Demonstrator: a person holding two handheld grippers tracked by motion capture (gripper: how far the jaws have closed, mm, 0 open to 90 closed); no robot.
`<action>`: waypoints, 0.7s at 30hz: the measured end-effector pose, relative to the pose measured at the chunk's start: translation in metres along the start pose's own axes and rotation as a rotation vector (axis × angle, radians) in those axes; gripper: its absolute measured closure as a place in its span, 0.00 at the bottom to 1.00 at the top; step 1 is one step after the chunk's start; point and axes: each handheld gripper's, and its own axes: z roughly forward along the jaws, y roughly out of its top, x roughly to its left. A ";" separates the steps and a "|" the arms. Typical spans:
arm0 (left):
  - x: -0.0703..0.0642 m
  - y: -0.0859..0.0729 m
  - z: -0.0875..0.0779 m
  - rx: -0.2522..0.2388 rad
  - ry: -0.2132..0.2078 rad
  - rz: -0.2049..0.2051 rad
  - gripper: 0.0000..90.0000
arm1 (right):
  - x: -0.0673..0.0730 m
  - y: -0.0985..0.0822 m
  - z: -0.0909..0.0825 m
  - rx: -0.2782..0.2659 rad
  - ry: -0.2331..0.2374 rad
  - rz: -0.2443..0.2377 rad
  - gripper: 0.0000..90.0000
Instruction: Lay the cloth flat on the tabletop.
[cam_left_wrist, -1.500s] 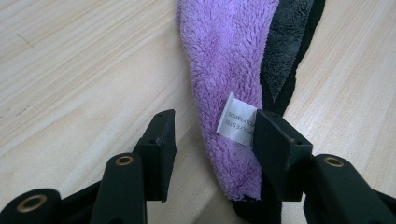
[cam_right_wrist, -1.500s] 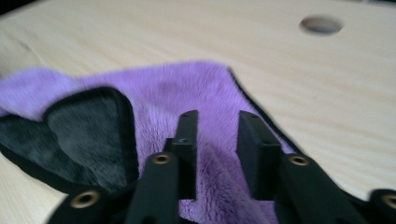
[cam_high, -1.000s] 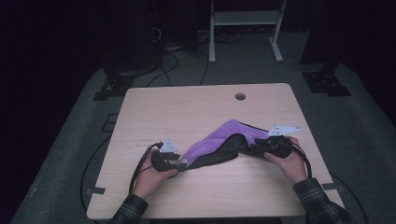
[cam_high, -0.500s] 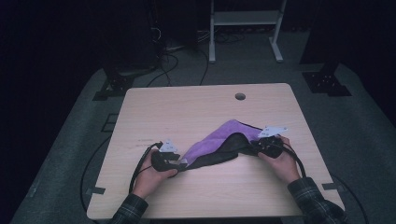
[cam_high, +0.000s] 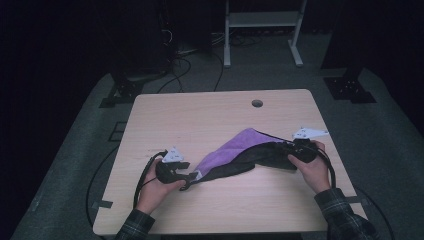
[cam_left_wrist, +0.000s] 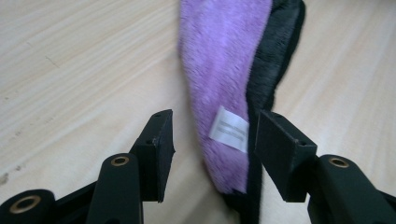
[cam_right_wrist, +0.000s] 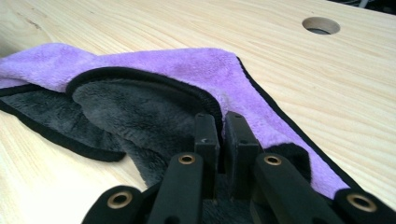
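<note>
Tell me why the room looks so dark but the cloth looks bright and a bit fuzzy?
High view: light falls on the table, the floor around stays dim. Left gripper view: the purple cloth is soft and slightly blurred up close. Right gripper view: the wood is evenly lit and sharper.

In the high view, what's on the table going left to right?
Left tool → white label at the cloth's near corner → purple-and-black cloth → right tool, with the table hole farther back.

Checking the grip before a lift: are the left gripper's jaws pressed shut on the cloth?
No, the left gripper stands open, with the cloth's labelled corner lying loose between its jaws.
</note>
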 end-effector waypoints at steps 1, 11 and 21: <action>-0.003 -0.003 -0.001 0.008 -0.008 0.002 0.51 | -0.001 -0.001 0.000 0.004 -0.001 0.003 0.94; -0.015 -0.018 0.000 0.081 -0.005 0.041 0.54 | -0.002 -0.001 0.002 0.013 -0.005 -0.001 0.93; -0.016 -0.016 0.008 0.135 0.036 0.086 0.81 | -0.004 -0.002 0.001 0.012 -0.004 0.003 0.93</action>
